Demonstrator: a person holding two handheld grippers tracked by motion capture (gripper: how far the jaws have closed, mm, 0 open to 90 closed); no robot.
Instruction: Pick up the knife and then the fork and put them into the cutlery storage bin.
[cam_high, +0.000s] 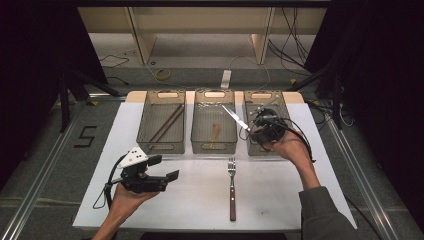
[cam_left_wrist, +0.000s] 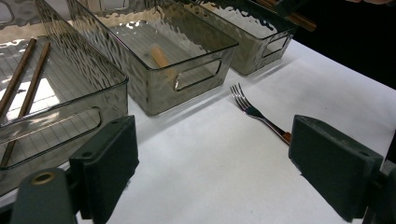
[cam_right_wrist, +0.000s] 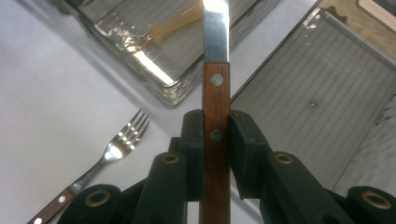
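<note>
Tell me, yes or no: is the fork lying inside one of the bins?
No, the fork lies on the white table, in front of the middle bin.

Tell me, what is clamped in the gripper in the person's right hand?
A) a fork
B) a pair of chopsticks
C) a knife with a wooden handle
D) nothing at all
C: in the right gripper view, the right gripper is shut on the riveted wooden handle of the knife, its steel blade pointing away, while the fork lies loose on the table.
</note>
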